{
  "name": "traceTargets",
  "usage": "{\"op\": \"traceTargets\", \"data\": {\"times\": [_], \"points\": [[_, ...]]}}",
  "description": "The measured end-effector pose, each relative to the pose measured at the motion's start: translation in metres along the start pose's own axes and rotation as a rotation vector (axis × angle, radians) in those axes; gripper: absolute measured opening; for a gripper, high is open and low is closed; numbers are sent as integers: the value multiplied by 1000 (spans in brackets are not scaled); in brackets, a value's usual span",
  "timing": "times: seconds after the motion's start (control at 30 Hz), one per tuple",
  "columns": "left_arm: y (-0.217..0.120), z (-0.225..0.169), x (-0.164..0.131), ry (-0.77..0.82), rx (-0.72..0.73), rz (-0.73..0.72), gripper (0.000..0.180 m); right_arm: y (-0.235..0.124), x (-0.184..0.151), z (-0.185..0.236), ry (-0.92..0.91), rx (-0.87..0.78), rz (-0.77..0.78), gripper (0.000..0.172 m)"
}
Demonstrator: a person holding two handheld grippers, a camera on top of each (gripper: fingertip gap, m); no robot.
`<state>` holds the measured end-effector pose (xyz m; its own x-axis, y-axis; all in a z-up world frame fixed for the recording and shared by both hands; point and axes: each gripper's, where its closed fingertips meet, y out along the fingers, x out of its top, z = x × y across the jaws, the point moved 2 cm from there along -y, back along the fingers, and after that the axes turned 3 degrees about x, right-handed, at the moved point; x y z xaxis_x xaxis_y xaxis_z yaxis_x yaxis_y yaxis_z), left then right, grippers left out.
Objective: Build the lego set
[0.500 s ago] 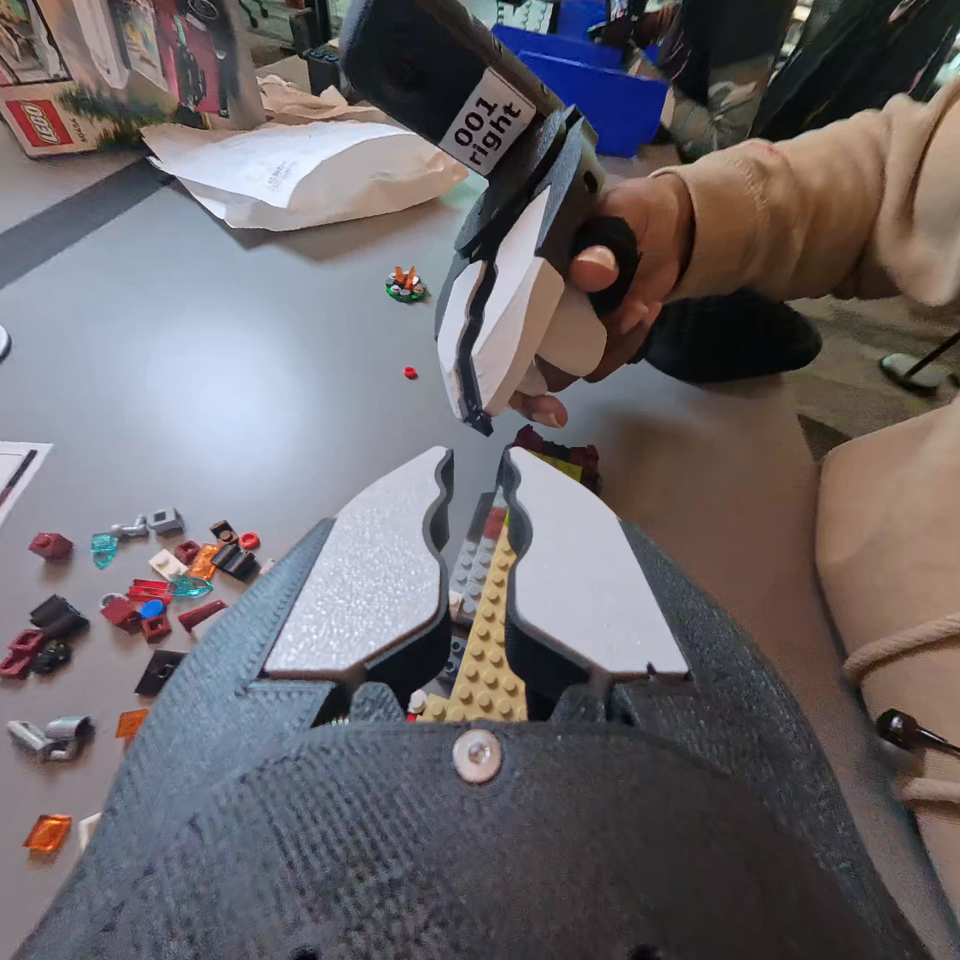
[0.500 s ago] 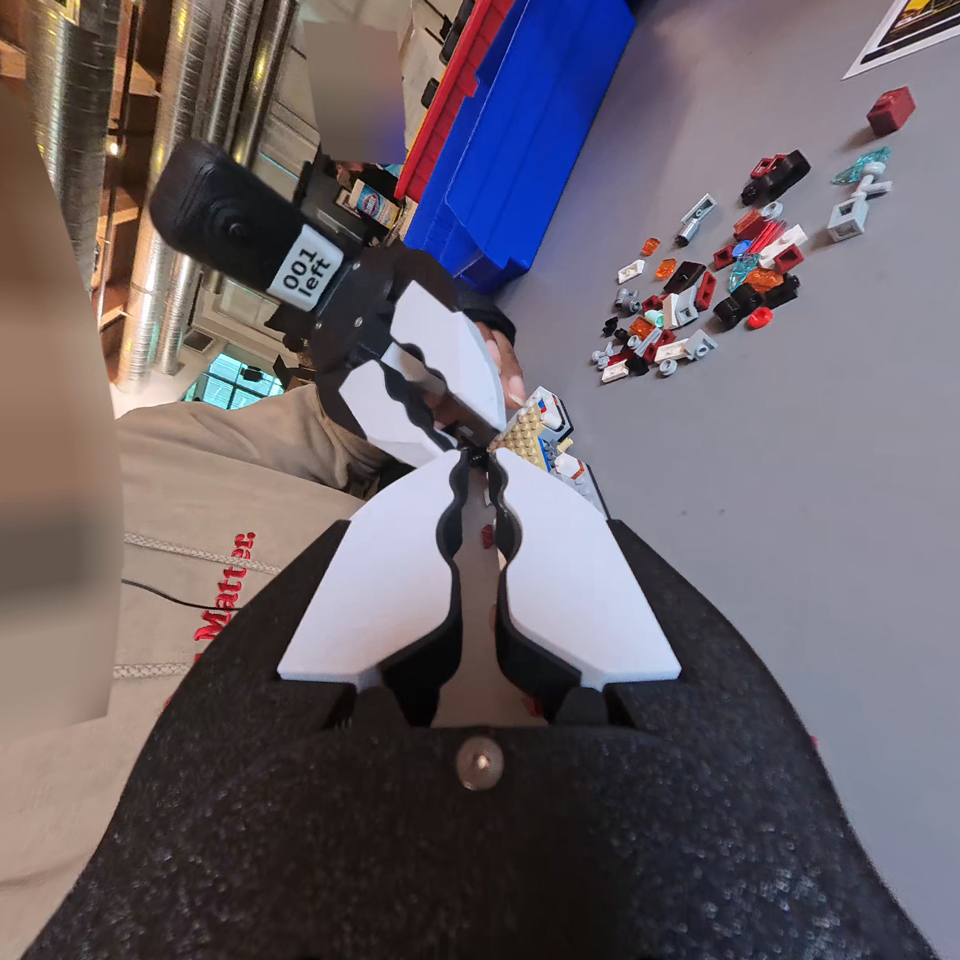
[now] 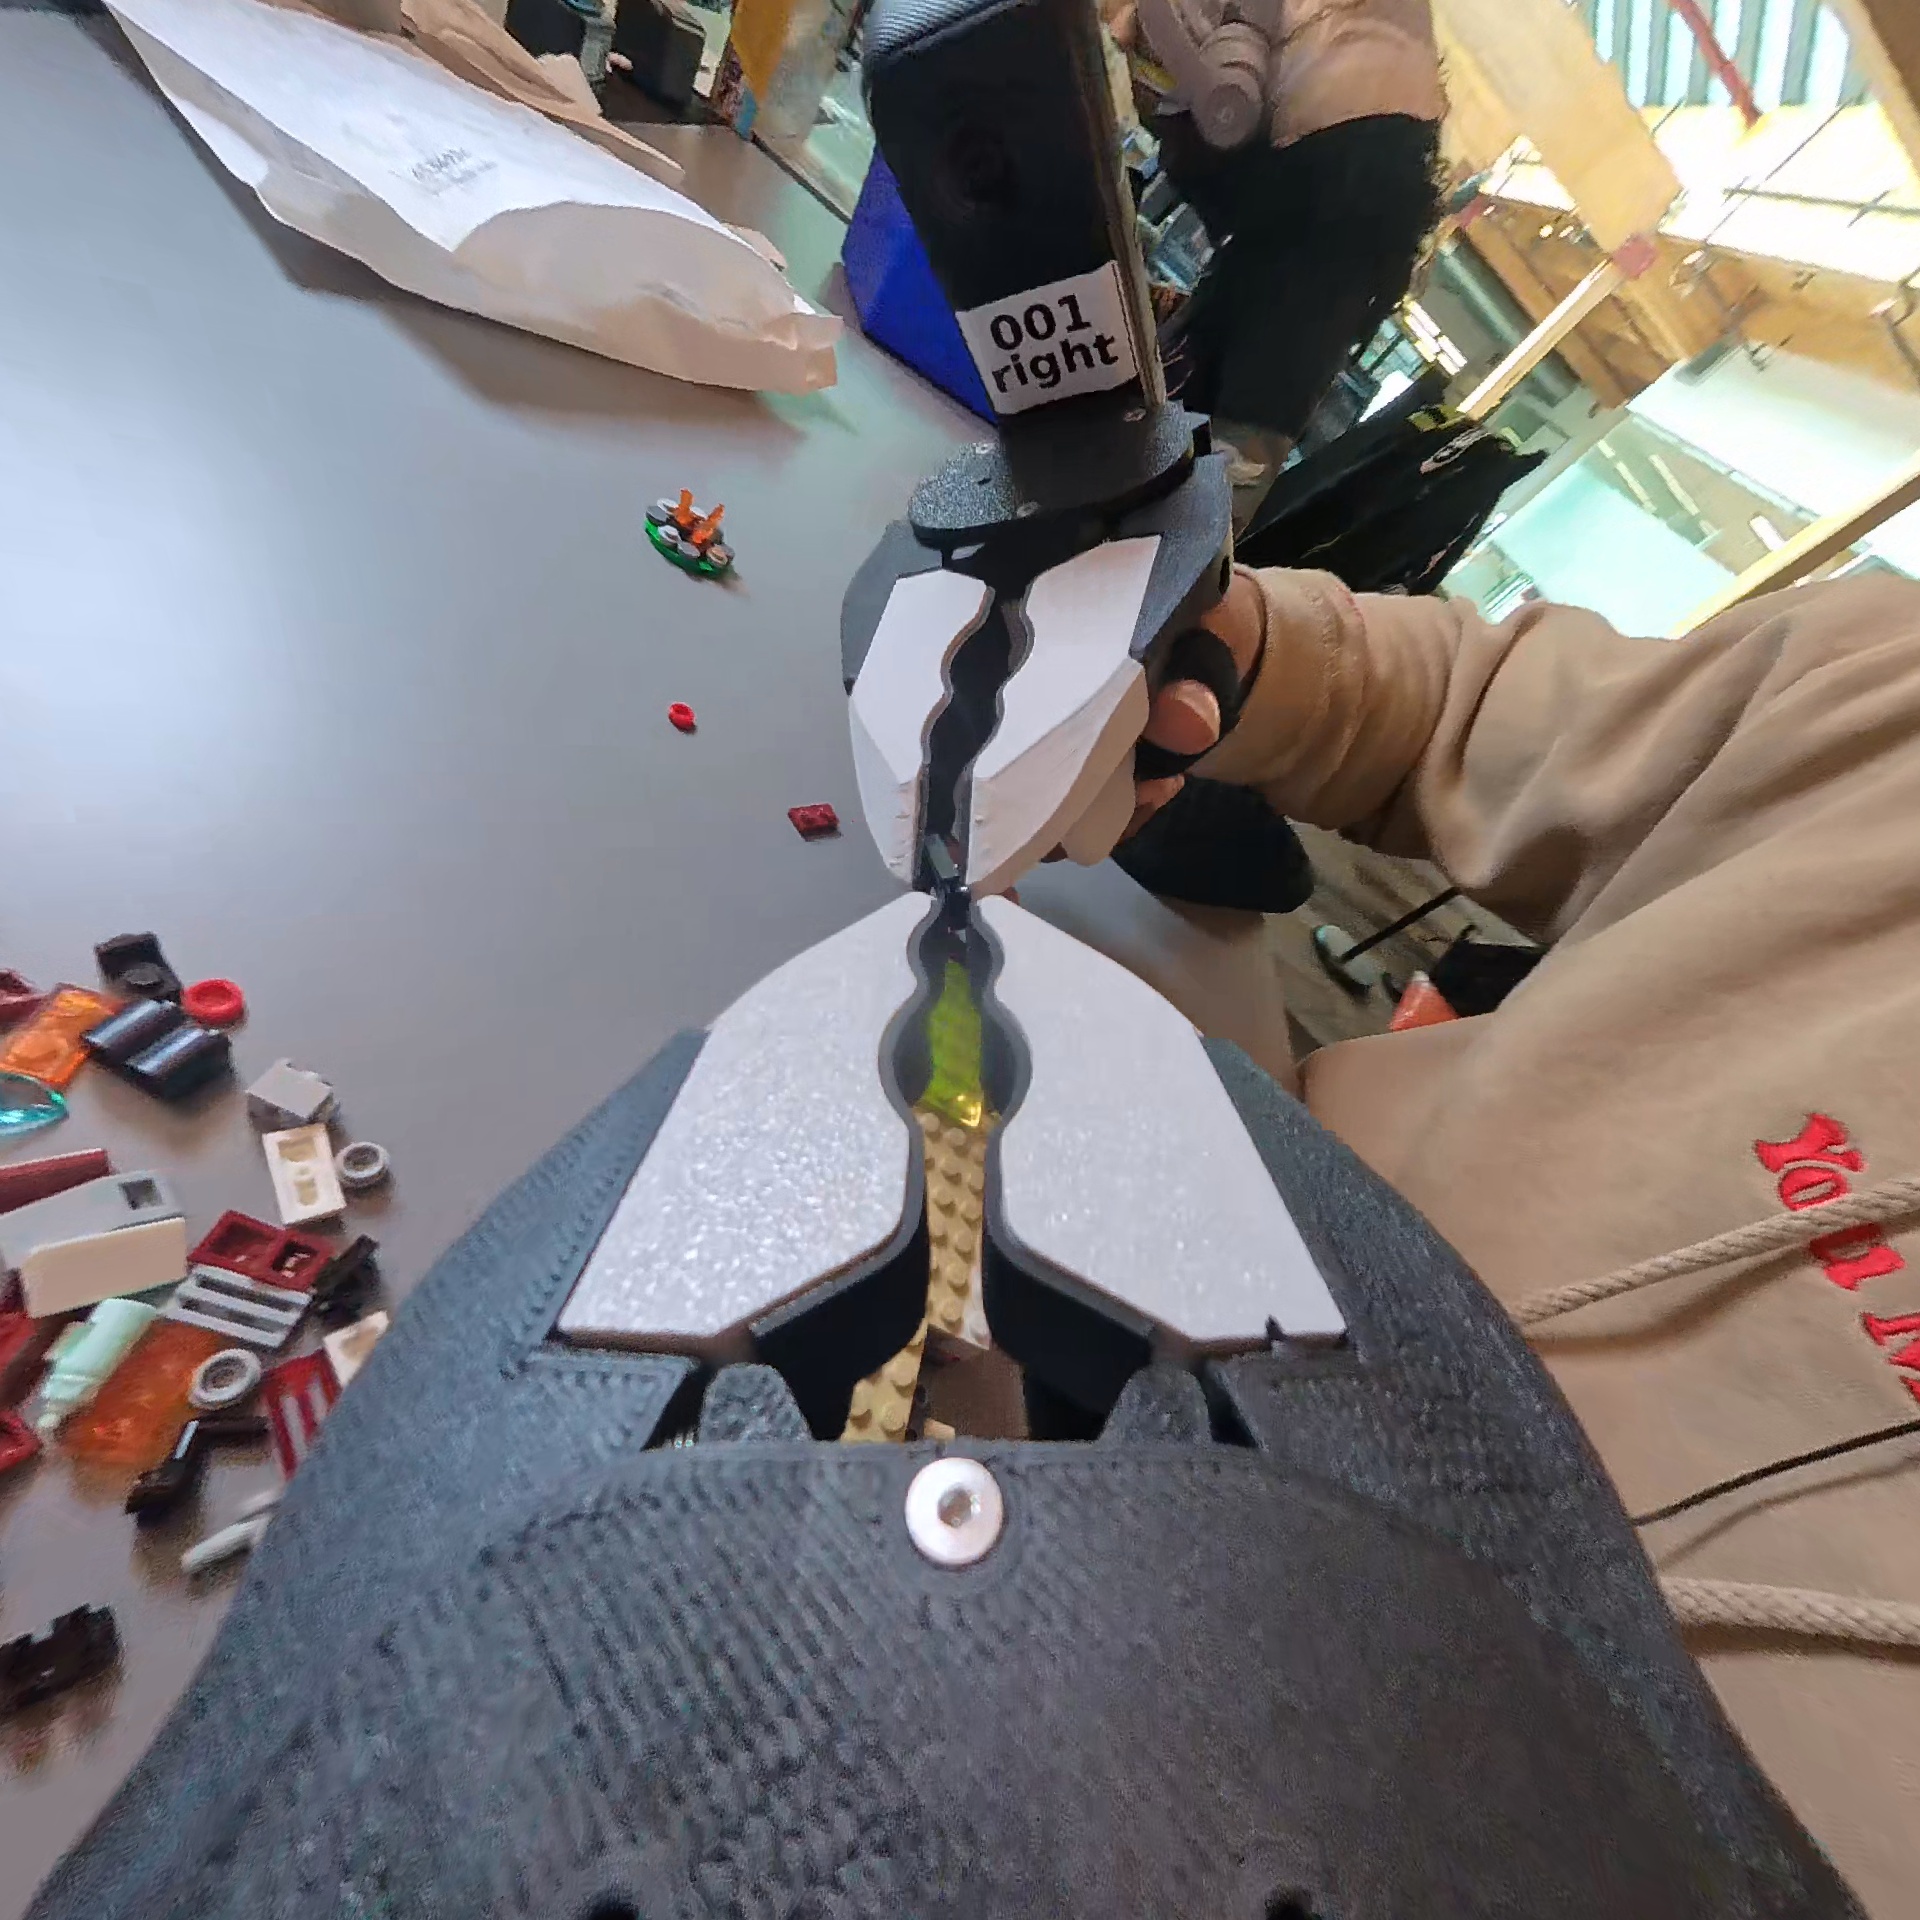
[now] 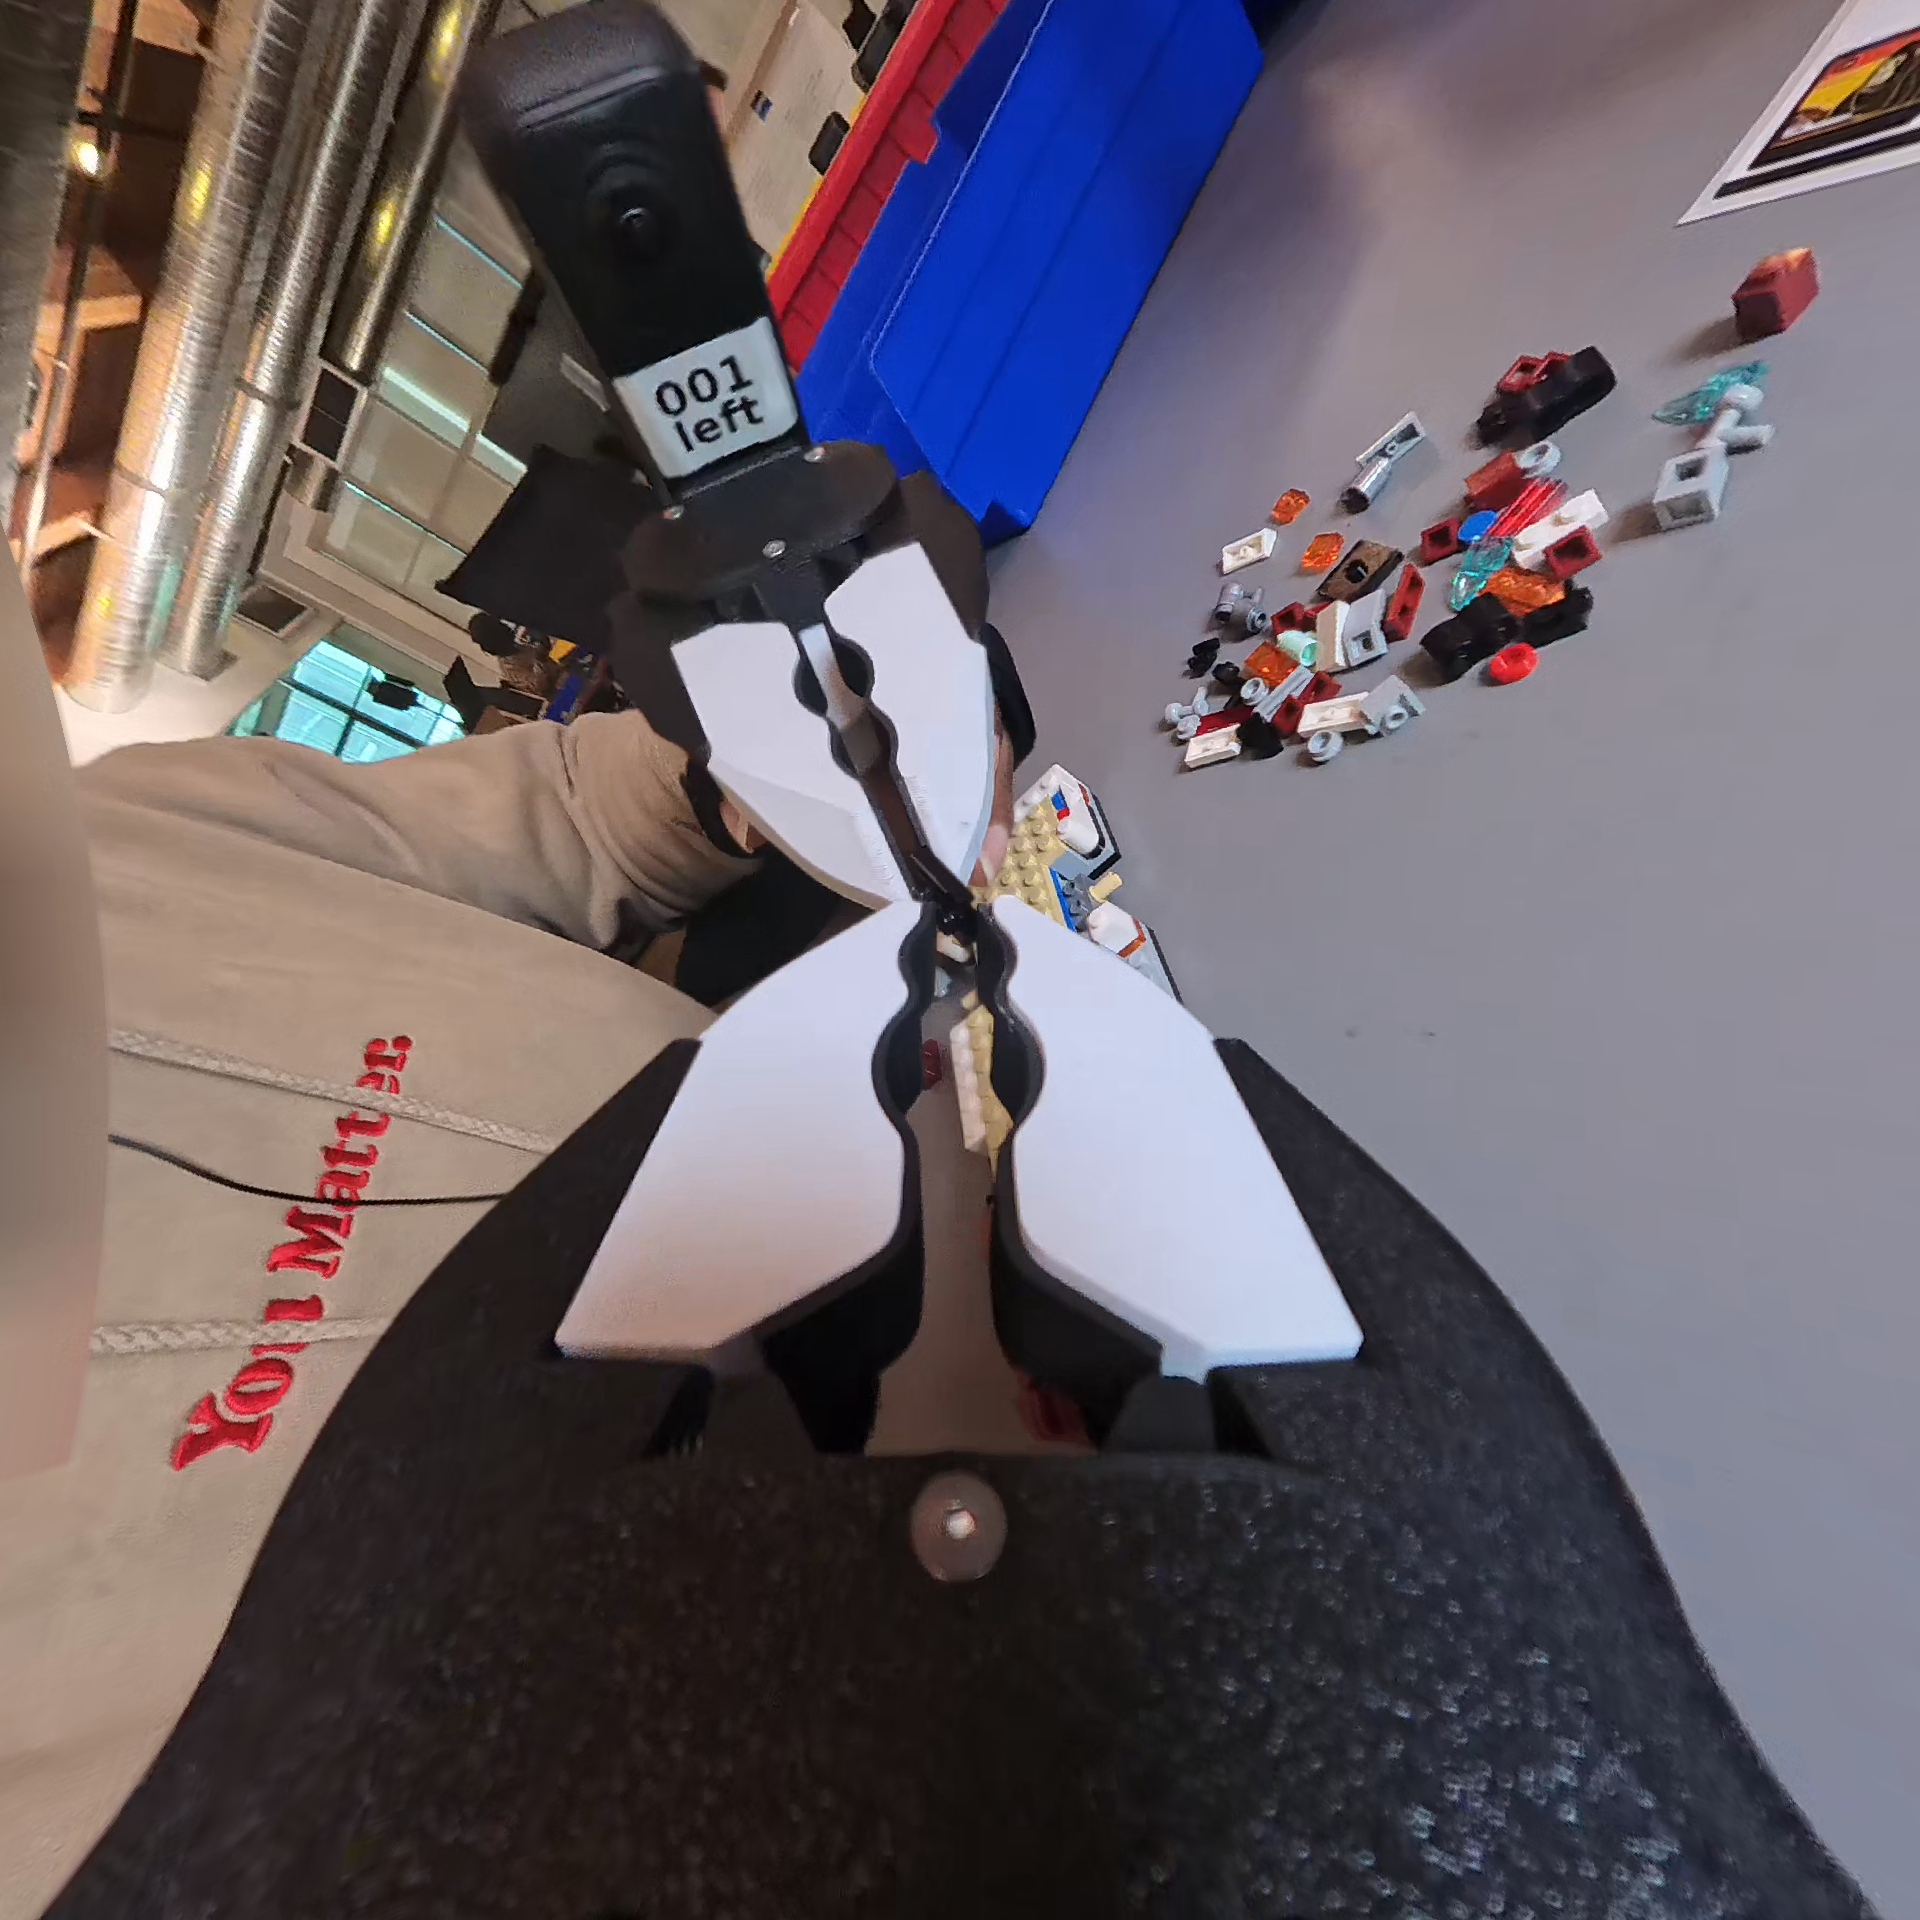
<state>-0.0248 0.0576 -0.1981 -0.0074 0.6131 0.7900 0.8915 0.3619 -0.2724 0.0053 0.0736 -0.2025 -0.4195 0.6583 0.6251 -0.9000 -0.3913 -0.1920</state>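
Observation:
My two grippers meet tip to tip above the grey table (image 3: 364,623). My right gripper (image 4: 951,920) is shut on a small black piece (image 4: 948,914). In the left wrist view it (image 3: 940,873) comes down from above with the black piece (image 3: 943,868) sticking out of its tips. My left gripper (image 3: 951,914) is shut on the other end of that piece; it also shows in the right wrist view (image 4: 920,873). Below the fingers lies a tan studded build (image 4: 1039,862) with white and blue parts. Its tan plate (image 3: 951,1195) and a clear yellow-green part (image 3: 951,1039) show through my left fingers' gap.
A pile of loose small bricks (image 3: 156,1247) lies left of my left gripper, also in the right wrist view (image 4: 1455,603). A small green round build (image 3: 691,540), a red stud (image 3: 681,715) and a dark red plate (image 3: 812,821) lie apart. White paper bag (image 3: 468,177), blue bins (image 4: 1039,260). My left and right fingertips are right by each other. From either gripper's tips it is about 15 cm to the red stud (image 3: 681,715).
My left jaws have closed from well apart onto the black piece held by my right gripper. Both grippers have turned and drawn together tip to tip.

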Motion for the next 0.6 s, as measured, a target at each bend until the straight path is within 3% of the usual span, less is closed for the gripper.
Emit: {"op": "traceTargets", "data": {"times": [0.17, 0.27, 0.5, 0.6], "points": [[0, -4, 1, -93, -91, -5, 3, -2, 2, 8, -154, -17, 27, 7], [-1, -5, 0, -116, -111, 6, 3, -7, 5, 11, -285, -41, 61, 17], [1, -3, -6, -236, -175, 36, 3, -17, 9, 21, -916, -262, 223, 21], [3, -5, -8, -252, -187, 48, 3, -12, -1, 20, -1099, -336, 334, 22]]}}
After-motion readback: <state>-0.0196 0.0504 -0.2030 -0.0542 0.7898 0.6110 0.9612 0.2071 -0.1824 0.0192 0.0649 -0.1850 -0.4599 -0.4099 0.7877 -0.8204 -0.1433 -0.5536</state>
